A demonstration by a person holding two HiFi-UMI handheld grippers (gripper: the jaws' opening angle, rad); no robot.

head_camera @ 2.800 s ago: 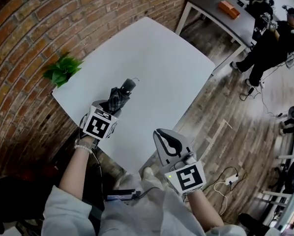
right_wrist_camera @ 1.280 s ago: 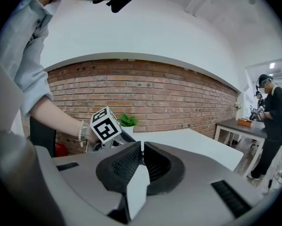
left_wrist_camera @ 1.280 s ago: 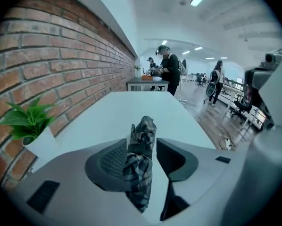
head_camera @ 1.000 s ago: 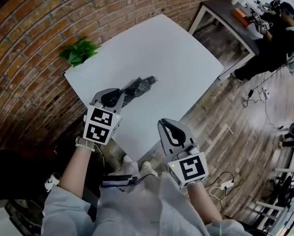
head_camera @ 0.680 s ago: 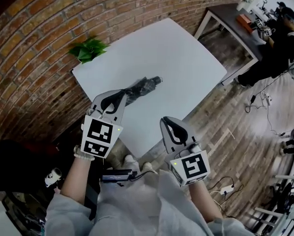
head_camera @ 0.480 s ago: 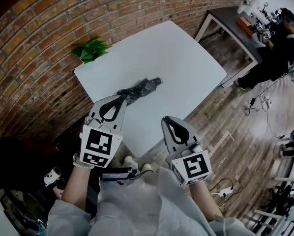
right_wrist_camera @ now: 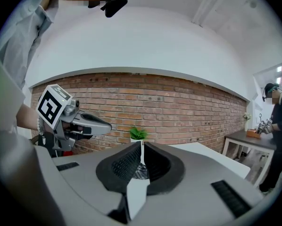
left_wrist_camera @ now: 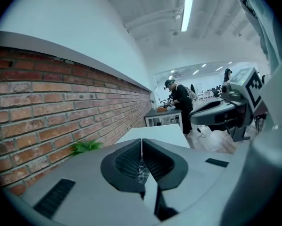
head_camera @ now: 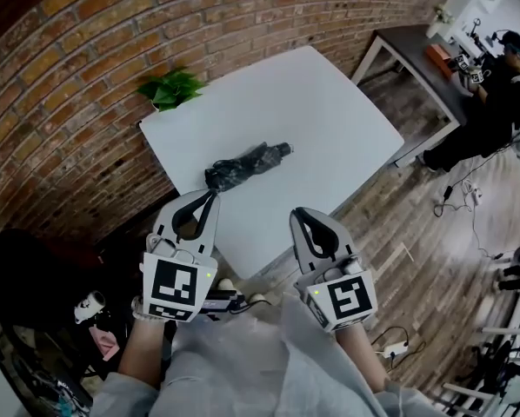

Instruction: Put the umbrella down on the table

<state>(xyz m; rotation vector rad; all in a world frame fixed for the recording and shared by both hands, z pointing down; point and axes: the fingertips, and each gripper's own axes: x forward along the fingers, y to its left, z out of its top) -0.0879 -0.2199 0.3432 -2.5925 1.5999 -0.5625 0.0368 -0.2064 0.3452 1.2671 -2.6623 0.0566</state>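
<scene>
A folded dark umbrella lies flat on the white table, near its front left part, handle end pointing right. My left gripper hovers off the table's near edge, just short of the umbrella's left end, shut with nothing in it. My right gripper hangs beside it over the floor, also shut and empty. In the left gripper view the jaws meet in a thin line, and the right gripper shows at the right. In the right gripper view the jaws are pressed together.
A potted green plant stands at the table's back left corner against the brick wall. A dark table and a person in black are at the far right. Cables lie on the wooden floor.
My left gripper has drawn back from the umbrella toward me, lifted, and closed its jaws empty. The umbrella stays on the table. The right gripper has barely moved.
</scene>
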